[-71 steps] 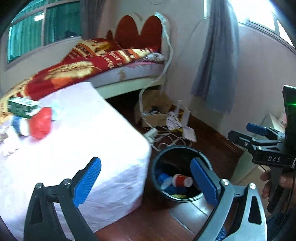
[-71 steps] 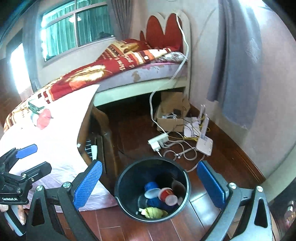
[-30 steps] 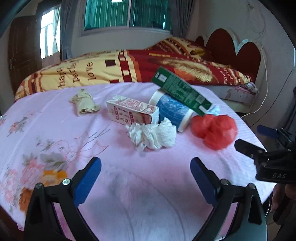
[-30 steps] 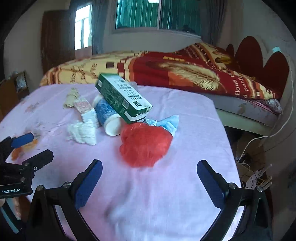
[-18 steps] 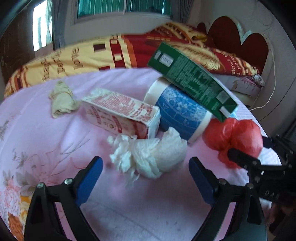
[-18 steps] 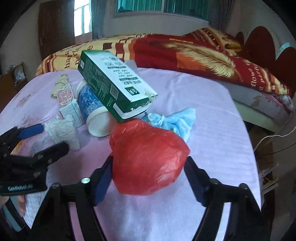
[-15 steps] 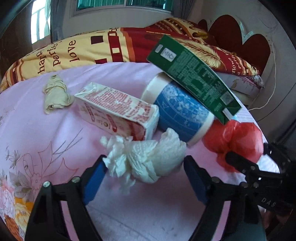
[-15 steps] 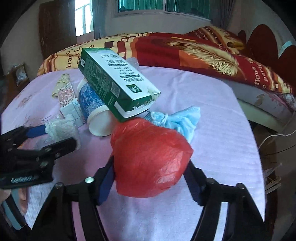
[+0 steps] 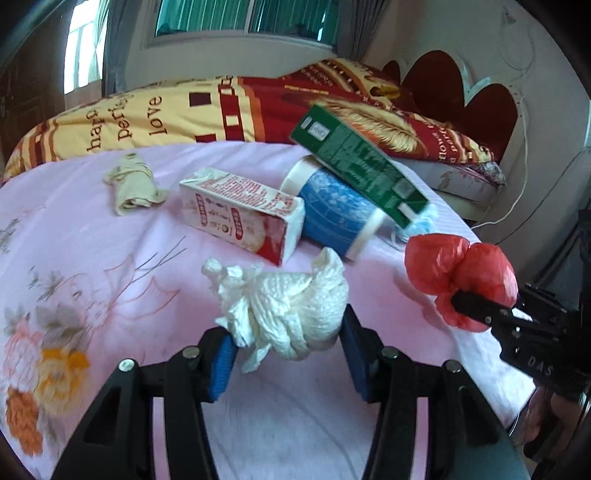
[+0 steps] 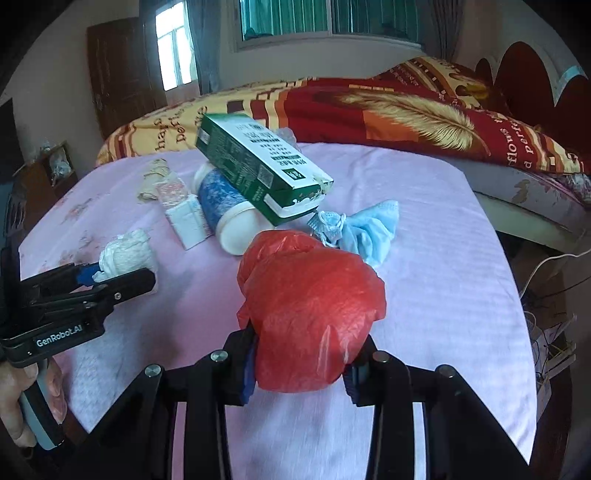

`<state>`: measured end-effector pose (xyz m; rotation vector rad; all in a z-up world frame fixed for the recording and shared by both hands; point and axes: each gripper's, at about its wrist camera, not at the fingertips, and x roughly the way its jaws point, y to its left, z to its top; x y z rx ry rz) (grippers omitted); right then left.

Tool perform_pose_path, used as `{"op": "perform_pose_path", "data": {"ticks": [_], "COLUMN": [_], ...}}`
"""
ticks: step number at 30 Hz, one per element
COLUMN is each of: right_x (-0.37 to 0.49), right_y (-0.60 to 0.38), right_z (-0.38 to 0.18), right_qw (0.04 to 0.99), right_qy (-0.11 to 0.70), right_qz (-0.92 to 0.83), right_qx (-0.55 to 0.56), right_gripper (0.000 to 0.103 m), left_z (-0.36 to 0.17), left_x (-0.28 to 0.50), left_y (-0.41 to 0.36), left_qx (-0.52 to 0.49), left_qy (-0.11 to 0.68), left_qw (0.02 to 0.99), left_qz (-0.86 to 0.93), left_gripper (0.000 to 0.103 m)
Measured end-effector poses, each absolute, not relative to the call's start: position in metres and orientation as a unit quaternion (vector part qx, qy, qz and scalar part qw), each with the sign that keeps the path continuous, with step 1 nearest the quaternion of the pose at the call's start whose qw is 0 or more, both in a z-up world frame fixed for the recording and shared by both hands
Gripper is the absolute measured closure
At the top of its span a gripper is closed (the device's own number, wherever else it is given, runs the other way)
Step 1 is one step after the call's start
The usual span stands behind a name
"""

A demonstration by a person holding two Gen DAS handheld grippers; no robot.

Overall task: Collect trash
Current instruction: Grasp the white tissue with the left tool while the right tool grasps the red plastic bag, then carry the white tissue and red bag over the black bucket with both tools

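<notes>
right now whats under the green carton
The green carton leans tilted on a blue cup lying on its side. Just beyond its lower end lies a blue face mask. What else it covers is hidden.

We're in a bedroom of a lived-in home. There's the bed (image 9: pixel 258 107) right behind the surface (image 9: pixel 92 258), spread with a red and yellow blanket (image 10: pixel 424 110) printed with a big feather and words like "love". At the bed's right end stands a scalloped dark red headboard (image 9: pixel 461 85). Behind the bed, a window (image 9: pixel 243 18) with green-tinted panes and grey curtains (image 9: pixel 118 40). Left of the bed, a dark wooden door (image 10: pixel 122 81). The surface itself wears a pink flowered cloth (image 9: pixel 44 362), and off past its right edge white cables (image 10: pixel 546 266) trail low down.
</notes>
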<state>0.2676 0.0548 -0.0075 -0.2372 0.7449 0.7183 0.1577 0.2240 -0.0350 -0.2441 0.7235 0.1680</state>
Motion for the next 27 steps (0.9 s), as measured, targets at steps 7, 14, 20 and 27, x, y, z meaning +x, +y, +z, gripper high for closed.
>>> {"op": "perform_pose_path", "data": {"ticks": [7, 14, 20, 27], "right_x": [0.237, 0.213, 0.199, 0.186], "right_y": [0.016, -0.027, -0.064, -0.112], "right_z": [0.011, 0.026, 0.03, 0.034], "right_qw": [0.875, 0.887, 0.898, 0.911], "right_qy": [0.334, 0.318, 0.314, 0.308], "right_qz": [0.334, 0.318, 0.296, 0.265], "right_qx": [-0.107, -0.105, -0.086, -0.066], "right_gripper": [0.064, 0.064, 0.064, 0.064], "left_z": [-0.019, -0.01, -0.006, -0.004], "left_x": [0.135, 0.118, 0.112, 0.113], "left_y": [0.201, 0.172, 0.139, 0.099], "left_qx": [-0.104, -0.094, -0.078, -0.061], "left_qy": [0.338, 0.326, 0.322, 0.322], "left_qw": [0.933, 0.939, 0.943, 0.945], "left_qz": [0.069, 0.05, 0.027, -0.007], "left_gripper": [0.05, 0.05, 0.05, 0.05]}}
